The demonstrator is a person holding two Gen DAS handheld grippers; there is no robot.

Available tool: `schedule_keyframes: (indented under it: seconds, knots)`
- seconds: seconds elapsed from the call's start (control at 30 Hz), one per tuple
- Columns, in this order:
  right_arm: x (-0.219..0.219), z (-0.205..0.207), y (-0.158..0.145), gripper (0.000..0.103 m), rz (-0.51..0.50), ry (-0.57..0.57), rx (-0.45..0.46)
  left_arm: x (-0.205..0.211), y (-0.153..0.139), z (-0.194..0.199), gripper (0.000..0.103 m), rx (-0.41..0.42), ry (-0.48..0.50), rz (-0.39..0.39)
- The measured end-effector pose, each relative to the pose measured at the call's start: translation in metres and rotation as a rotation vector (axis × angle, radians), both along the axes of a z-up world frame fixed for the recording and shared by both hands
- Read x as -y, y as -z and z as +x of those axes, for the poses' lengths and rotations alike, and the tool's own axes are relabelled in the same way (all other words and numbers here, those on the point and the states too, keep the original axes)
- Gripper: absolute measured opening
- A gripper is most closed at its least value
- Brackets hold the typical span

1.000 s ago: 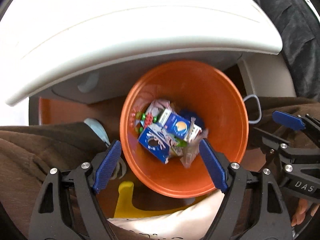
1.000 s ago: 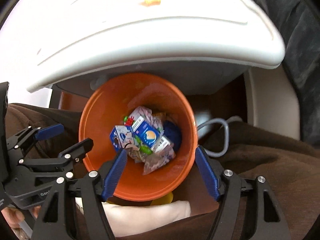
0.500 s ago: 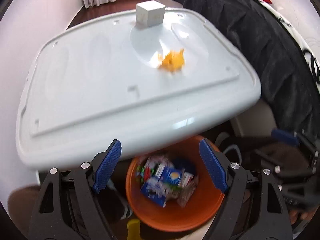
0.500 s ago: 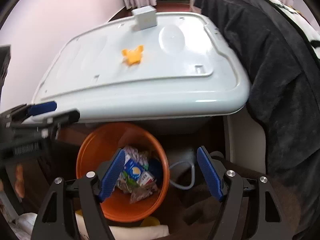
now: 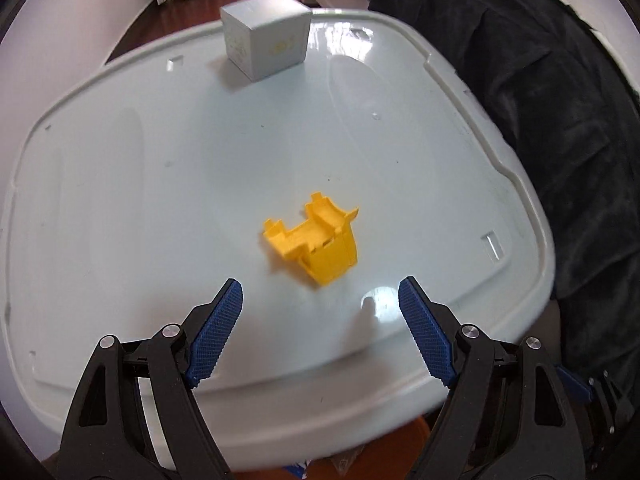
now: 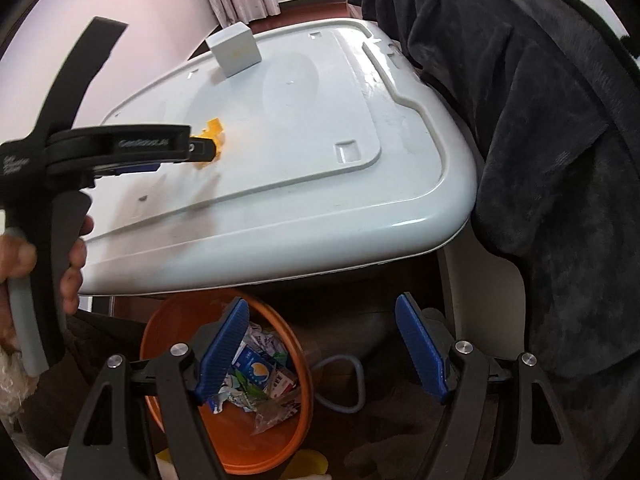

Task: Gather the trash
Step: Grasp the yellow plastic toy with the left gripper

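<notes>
A yellow plastic piece (image 5: pixel 316 240) lies on the pale blue bin lid (image 5: pixel 160 200), just ahead of my left gripper (image 5: pixel 320 285), which is open with nothing between its fingers. In the right wrist view the left gripper (image 6: pixel 204 150) hovers over the lid (image 6: pixel 320 160) and partly covers the yellow piece (image 6: pixel 212 130). My right gripper (image 6: pixel 322 301) is open and empty, low in front of the lid, above the right part of the orange bin (image 6: pixel 168 320). The bin holds cartons and wrappers (image 6: pixel 256 372).
A grey cube-shaped box (image 5: pixel 266 38) stands at the lid's far edge. A dark blanket (image 6: pixel 540 160) hangs along the right side. A grey cable loop (image 6: pixel 348 384) lies right of the orange bin. A person's hand (image 6: pixel 72 256) grips the left tool's handle.
Both grippers rose from over the orange bin. The left one moved forward over the lid, bringing the yellow piece close ahead. The right one lifted and tilted up, still above the bin.
</notes>
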State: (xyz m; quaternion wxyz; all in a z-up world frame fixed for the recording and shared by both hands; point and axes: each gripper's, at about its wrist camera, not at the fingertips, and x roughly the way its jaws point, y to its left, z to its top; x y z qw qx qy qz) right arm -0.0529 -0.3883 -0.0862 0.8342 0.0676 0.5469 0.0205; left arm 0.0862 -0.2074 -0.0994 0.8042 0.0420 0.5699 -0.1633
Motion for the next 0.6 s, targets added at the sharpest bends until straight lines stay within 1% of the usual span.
schedule_keyframes:
  seconds: [0.07,0.13,0.17,0.27,0.33,0.4,0.43,0.47,0.5,0.53,0.6]
  knots:
    - [0.003,0.002,0.002,0.075,0.002,0.006,-0.002,0.002,0.007,0.005,0.078,-0.006,-0.014,0.011]
    - [0.006,0.002,0.002,0.075,0.007,0.01,-0.006,0.001,0.012,0.009,0.079,-0.008,-0.036,0.004]
    - [0.007,0.003,0.002,0.075,0.008,0.012,-0.006,0.001,0.015,0.011,0.083,-0.006,-0.041,0.004]
    - [0.011,0.005,0.004,0.075,0.016,0.024,-0.011,0.007,0.017,0.015,0.086,0.032,-0.036,0.036]
    - [0.014,0.006,0.005,0.075,0.021,0.032,-0.016,0.008,0.018,0.016,0.086,0.044,-0.035,0.033]
    - [0.014,0.007,0.006,0.075,0.02,0.034,-0.02,0.009,0.019,0.014,0.085,0.074,-0.017,0.032]
    - [0.014,0.007,0.007,0.075,0.022,0.035,-0.019,0.01,0.019,0.012,0.081,0.086,-0.008,0.038]
    - [0.014,0.008,0.007,0.074,0.025,0.034,-0.019,0.011,0.019,0.01,0.071,0.104,0.008,0.054]
    - [0.014,0.008,0.008,0.071,0.028,0.034,-0.019,0.011,0.018,0.008,0.064,0.122,0.023,0.06]
    - [0.014,0.007,0.008,0.069,0.029,0.033,-0.021,0.011,0.016,0.007,0.053,0.13,0.034,0.055]
    - [0.014,0.007,0.01,0.062,0.036,0.032,-0.028,0.01,0.015,0.009,0.053,0.124,0.041,0.041]
